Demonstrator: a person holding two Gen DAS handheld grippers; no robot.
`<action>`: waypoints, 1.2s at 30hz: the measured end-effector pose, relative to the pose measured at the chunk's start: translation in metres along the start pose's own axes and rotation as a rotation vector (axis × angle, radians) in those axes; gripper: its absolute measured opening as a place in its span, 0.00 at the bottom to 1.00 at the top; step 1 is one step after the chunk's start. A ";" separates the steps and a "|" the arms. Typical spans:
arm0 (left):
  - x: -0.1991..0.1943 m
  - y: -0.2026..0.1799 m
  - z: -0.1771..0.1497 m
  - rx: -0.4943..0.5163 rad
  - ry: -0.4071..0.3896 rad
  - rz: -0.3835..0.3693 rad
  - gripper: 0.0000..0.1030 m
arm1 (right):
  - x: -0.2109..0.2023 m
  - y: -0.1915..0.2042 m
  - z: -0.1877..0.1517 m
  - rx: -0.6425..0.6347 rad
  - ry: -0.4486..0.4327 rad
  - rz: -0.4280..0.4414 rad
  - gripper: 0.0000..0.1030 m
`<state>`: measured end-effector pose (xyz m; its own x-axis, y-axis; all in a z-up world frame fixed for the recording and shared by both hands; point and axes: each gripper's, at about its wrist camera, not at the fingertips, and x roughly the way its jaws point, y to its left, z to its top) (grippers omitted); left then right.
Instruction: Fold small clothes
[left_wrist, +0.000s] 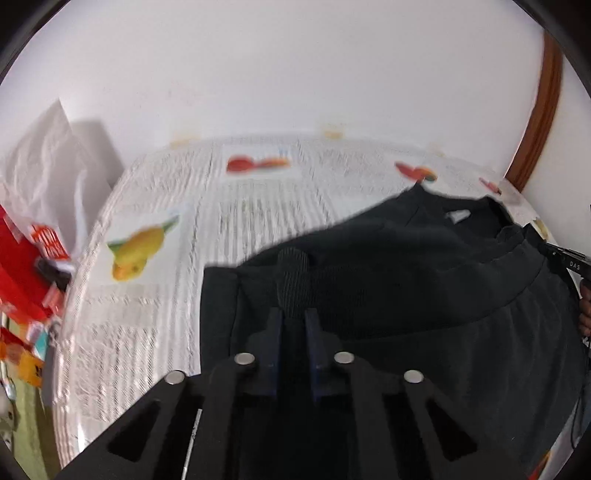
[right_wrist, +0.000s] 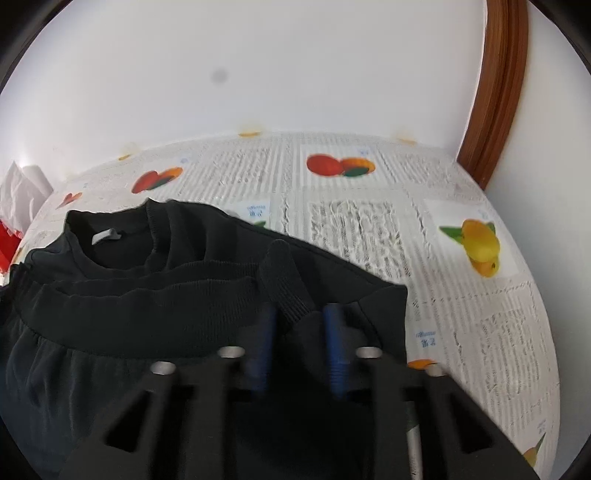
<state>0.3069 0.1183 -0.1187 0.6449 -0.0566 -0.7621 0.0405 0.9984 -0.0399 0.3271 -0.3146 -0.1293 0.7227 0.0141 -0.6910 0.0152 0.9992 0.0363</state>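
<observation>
mid-fold — my left gripper (left_wrist: 294, 314) and right gripper (right_wrist: 301, 317) each pinch the ribbed hem of the black shirt (left_wrist: 424, 266), carried over toward the collar above the tablecloth (right_wrist: 369, 221). next: lay hem down aligned, then release.

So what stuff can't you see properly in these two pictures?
- Black garment: its lower part is cut off by the frame and hidden behind the left gripper in the left wrist view, so its full shape is unclear.
- Table covering: the print is motion-blurred in the left wrist view.
- Red packages: blurred and cut off at the left edge.
- Right gripper: the cloth it pinches hides the fingertips in the right wrist view.
</observation>
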 end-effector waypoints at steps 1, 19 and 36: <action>-0.007 0.001 0.001 -0.009 -0.037 0.000 0.10 | -0.006 0.000 0.000 -0.003 -0.022 0.016 0.13; 0.003 0.009 0.002 -0.050 0.028 -0.015 0.20 | -0.034 -0.026 -0.020 0.080 -0.001 -0.056 0.47; -0.047 0.048 -0.088 -0.142 0.144 -0.134 0.39 | -0.047 -0.037 -0.078 0.142 0.122 0.048 0.29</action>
<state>0.2112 0.1696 -0.1415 0.5255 -0.1972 -0.8276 0.0043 0.9734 -0.2292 0.2388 -0.3491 -0.1547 0.6357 0.0743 -0.7684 0.0862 0.9823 0.1664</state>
